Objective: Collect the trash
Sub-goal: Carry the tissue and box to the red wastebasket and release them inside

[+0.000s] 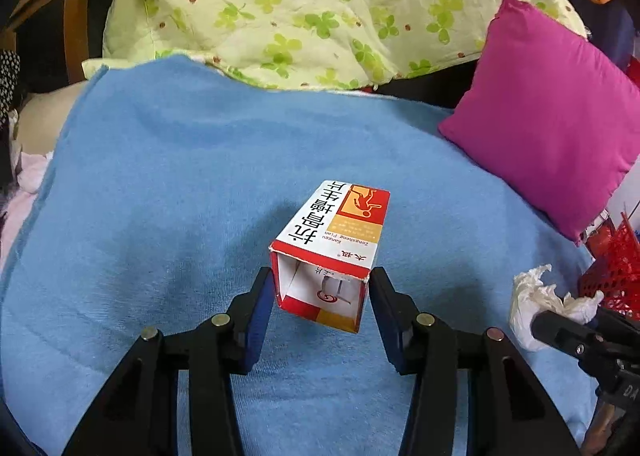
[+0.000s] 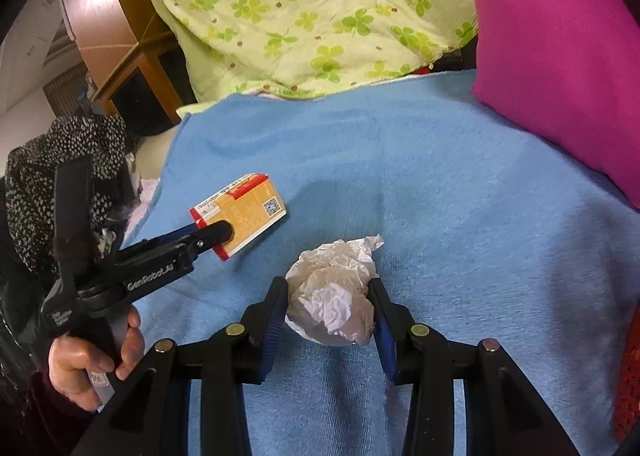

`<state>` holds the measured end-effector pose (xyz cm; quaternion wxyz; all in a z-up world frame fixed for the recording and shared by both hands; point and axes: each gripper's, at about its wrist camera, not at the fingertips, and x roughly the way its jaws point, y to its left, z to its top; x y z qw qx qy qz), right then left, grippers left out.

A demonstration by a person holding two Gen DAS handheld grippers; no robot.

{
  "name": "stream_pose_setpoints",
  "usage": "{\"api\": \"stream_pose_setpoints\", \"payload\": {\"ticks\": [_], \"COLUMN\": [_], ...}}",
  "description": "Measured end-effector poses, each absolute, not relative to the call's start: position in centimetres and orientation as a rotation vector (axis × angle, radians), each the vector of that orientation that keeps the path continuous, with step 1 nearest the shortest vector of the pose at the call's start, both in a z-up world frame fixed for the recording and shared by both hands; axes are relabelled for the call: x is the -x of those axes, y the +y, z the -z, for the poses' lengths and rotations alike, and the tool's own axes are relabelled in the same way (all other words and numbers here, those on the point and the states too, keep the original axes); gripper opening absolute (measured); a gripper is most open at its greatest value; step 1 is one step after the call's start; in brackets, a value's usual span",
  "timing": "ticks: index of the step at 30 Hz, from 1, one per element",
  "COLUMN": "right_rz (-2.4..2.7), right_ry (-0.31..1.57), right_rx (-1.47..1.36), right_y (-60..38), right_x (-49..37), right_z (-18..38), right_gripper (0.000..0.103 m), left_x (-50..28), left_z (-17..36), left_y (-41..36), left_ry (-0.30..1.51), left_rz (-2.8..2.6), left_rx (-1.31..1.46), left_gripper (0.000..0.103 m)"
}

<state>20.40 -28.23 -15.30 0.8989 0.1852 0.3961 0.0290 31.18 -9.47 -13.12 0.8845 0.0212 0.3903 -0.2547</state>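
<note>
Left gripper [image 1: 320,292] is clamping a red, white and orange cardboard medicine box [image 1: 334,232] by its open near end, black fingers with blue pads [image 1: 256,308] pressing on both side walls. The box is tilting, far end pointing away toward the middle of the light blue fleece blanket [image 1: 180,175]; its near end is hanging clear of the fabric, whether the far end is touching cannot be told. The right wrist view is showing the same box [image 2: 244,211] near the blanket's left edge, with the left gripper [image 2: 222,234] across it and a bare hand [image 2: 92,360] wrapping the handle.

Right gripper [image 2: 331,308] is squeezing a crumpled white tissue wad [image 2: 334,296], jaws standing narrow, pads sinking into the paper on both sides. The wad is sitting over the blanket's near middle, right of the box and apart from it. From the left wrist view the tissue [image 1: 540,304] is showing near the blanket's right edge.

A magenta square cushion [image 1: 556,115] is lying on the blanket's far right corner. A pale green clover-print quilt [image 1: 304,3] is bunching along the far edge. A red mesh basket [image 1: 612,268] is standing just beyond the right edge.
</note>
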Motion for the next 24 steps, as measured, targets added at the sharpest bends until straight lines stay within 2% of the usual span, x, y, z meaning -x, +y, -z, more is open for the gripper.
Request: {"api": "stream_pose_setpoints", "payload": {"ticks": [16, 24], "right_rz": [-0.052, -0.055], "right_ry": [0.705, 0.663], "right_rx": [-0.388, -0.424], "right_y": [-30.0, -30.8], "right_x": [-14.9, -12.1], "right_z": [11.0, 9.3], "right_gripper": [0.043, 0.043], "left_x": [-23.4, -20.0], "left_z": [8.6, 6.6], "left_y": [-9.1, -10.1], "left_ry": [0.723, 0.671], "left_rz": [0.519, 0.462], "left_rx": [-0.042, -0.126], "left_gripper": [0.050, 0.050]}}
